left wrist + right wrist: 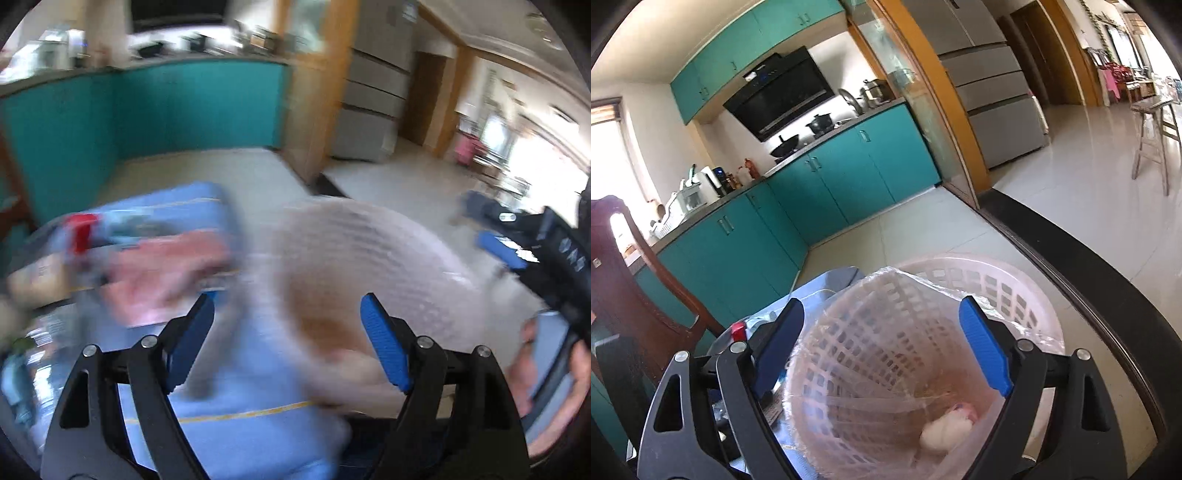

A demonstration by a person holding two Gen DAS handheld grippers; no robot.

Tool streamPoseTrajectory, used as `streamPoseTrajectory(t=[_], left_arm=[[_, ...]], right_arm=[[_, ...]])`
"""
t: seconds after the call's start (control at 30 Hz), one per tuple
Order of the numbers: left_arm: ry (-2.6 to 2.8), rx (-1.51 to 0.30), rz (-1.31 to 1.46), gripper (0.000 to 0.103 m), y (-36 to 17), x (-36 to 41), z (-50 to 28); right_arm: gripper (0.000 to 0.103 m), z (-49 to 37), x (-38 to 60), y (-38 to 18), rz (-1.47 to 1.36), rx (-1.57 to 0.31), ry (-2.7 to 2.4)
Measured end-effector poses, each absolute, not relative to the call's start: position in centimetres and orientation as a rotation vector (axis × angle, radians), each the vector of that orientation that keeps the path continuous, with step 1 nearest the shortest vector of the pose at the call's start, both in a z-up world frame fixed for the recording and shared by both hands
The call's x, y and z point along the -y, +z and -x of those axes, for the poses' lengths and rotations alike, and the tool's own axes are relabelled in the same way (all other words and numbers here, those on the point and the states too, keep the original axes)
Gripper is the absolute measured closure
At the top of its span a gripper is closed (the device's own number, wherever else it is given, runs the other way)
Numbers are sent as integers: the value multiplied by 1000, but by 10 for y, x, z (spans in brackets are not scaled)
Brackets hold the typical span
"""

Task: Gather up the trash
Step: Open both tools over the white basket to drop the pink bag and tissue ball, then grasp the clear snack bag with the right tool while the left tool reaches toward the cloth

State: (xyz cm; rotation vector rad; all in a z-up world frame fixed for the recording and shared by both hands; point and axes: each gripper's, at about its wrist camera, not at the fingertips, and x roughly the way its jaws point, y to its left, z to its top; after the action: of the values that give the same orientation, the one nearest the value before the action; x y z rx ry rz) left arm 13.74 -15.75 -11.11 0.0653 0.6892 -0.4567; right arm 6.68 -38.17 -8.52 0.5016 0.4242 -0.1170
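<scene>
Collecting trash into the lined basket (923, 350).

Both grippers' fingers (384, 343) (986, 350) are held wide apart, empty, above it; one wad (947, 430) is inside.

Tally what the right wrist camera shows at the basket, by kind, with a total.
Pink lattice baskets: 1
Clear plastic liner bags: 1
Crumpled white wads inside the basket: 1
Red-capped items beside the basket: 1, too hidden to name
Total: 4
</scene>
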Motion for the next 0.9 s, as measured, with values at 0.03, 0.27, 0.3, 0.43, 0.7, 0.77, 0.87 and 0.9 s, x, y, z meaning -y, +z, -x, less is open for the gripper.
streamPoseTrajectory(t=[0.03,0.27,0.3,0.43,0.7,0.77,0.87,0.9], left_arm=[[-381,-667,-77,21,-111,139,-134],[-3,-666,-121,48,-109,5,-132],[31,-661,-124,54,-107,-11,-131],[48,-571,-80,64,-90,-57,-111],[23,-518,21,64,-99,-85,-103],[21,-514,-8,64,-105,-85,-99],[-4,-519,-8,62,-108,-82,-96],[-16,-507,-12,59,-107,-81,-95]], right_arm=[[19,-67,377,-84,-485,-420,-100],[19,-86,309,-77,-334,-447,116],[19,-92,294,-79,-306,-467,146],[23,-118,221,-91,-211,-575,328],[23,-172,93,-142,-140,-837,536],[23,-180,71,-155,-108,-879,526],[39,-186,50,-170,-42,-922,508],[55,-186,46,-173,-24,-942,514]])
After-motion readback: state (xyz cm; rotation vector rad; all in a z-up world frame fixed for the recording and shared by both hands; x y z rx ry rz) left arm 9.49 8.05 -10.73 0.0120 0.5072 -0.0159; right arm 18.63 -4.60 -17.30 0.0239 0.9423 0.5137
